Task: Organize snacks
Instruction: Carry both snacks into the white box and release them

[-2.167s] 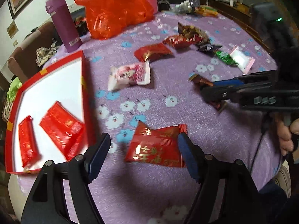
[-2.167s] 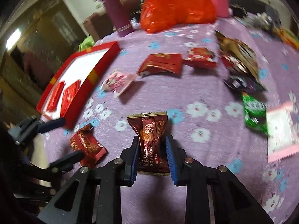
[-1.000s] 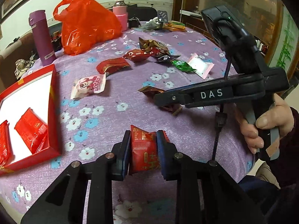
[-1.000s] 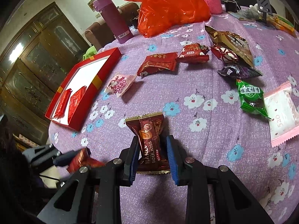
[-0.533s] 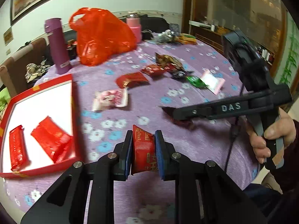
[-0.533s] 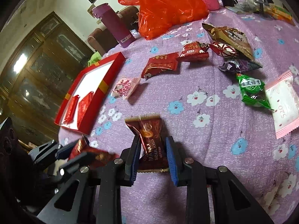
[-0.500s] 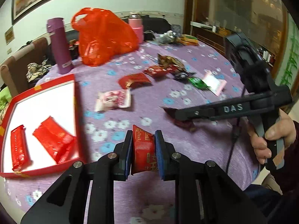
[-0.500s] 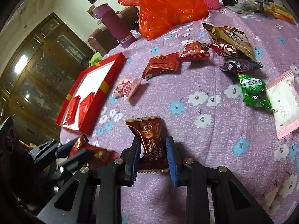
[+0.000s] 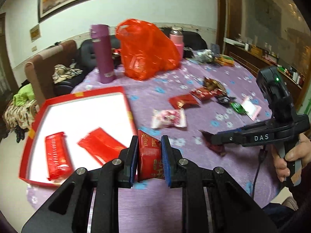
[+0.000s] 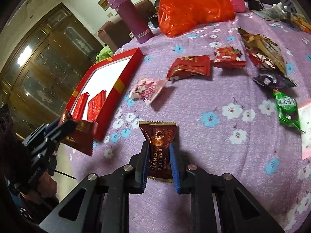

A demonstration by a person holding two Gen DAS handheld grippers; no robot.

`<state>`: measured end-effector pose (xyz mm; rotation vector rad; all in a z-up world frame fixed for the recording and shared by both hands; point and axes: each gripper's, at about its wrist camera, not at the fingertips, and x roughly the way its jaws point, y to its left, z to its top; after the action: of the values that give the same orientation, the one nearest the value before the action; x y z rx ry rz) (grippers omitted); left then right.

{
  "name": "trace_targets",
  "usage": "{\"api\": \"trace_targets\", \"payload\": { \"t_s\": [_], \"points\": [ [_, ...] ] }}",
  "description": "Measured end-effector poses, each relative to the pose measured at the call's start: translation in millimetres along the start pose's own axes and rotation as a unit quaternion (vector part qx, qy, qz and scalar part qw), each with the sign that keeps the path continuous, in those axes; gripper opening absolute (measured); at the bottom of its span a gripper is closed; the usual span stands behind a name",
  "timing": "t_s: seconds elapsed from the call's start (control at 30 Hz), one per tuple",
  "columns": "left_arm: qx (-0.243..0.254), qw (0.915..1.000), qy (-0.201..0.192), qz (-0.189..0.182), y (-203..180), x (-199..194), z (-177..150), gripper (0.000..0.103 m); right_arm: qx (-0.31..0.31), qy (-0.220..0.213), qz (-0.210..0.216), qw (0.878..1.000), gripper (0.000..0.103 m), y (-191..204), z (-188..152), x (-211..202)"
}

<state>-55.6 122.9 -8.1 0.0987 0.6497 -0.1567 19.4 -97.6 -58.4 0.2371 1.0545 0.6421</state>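
Now my left hand-held gripper (image 9: 149, 156) pinches a crinkly red foil snack packet (image 9: 149, 155) just beside the red cardboard tray w/ white floor (image 9: 127, 104); right hand-held gripper (image 10: 159, 160) pinches a brown foil candy wrapper (image 10: 159, 145) above the tabletop (image 10: 223, 155). Both prob light, soft, slippery: grip mid-body.

Left gripper (image 9: 149, 157), jaws clamped on a red snack packet (image 9: 149, 155), hangs near the table's left edge; right gripper (image 10: 159, 161), gripped by a bare hand (image 9: 291, 155), pinches a brown candy wrapper (image 10: 160, 143).
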Motion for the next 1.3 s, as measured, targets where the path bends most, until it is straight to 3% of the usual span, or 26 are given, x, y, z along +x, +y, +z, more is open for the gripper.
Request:
{"api": "trace_targets", "payload": {
  "t_s": [0.2, 0.37, 0.63, 0.8, 0.87, 0.93, 0.97, 1.13, 1.23, 1.3],
  "points": [
    [-0.014, 0.9989, -0.012, 0.043, 32.4, -7.4, 4.3, 0.020, 0.011, 0.005, 0.047, 0.999, 0.020, 15.3, 21.7, 7.0],
    [-0.028, 0.9960, -0.006, 0.084, 61.9, -0.3, 3.5, 0.020, -0.019, 0.001, 0.075, 0.997, 0.020, 53.2, 46.2, 21.5],
    [-0.023, 0.9869, 0.015, 0.159, 91.6, 25.6, 2.3, 0.020, -0.043, 0.019, 0.129, 0.991, 0.020, 105.3, 70.9, 78.6],
    [-0.020, 0.9844, 0.027, 0.173, 98.6, 37.6, -0.2, 0.020, -0.045, 0.045, 0.115, 0.991, 0.020, 120.9, 74.7, 118.1],
    [-0.021, 0.9836, 0.033, 0.176, 100.3, 41.9, -1.7, 0.020, -0.040, 0.041, 0.117, 0.991, 0.020, 122.9, 74.4, 123.6],
    [-0.028, 0.9814, 0.046, 0.184, 104.3, 50.0, -3.6, 0.022, -0.039, 0.041, 0.104, 0.993, 0.027, 122.8, 77.0, 128.6],
    [-0.031, 0.9797, 0.050, 0.191, 105.9, 53.5, -4.3, 0.022, -0.037, 0.045, 0.096, 0.994, 0.025, 122.0, 77.4, 132.7],
    [-0.035, 0.9726, 0.078, 0.216, 107.4, 59.4, -9.0, 0.047, -0.064, 0.024, 0.060, 0.996, 0.029, 128.0, 75.8, 138.1],
    [-0.031, 0.9704, 0.052, 0.234, 104.9, 43.4, -9.0, 0.055, -0.077, 0.028, 0.054, 0.995, 0.030, 133.7, 71.2, 138.2],
    [-0.036, 0.9664, 0.031, 0.253, 106.1, 29.0, -7.3, 0.068, -0.071, 0.036, 0.065, 0.995, 0.033, 134.4, 65.7, 135.9]
  ]
}}
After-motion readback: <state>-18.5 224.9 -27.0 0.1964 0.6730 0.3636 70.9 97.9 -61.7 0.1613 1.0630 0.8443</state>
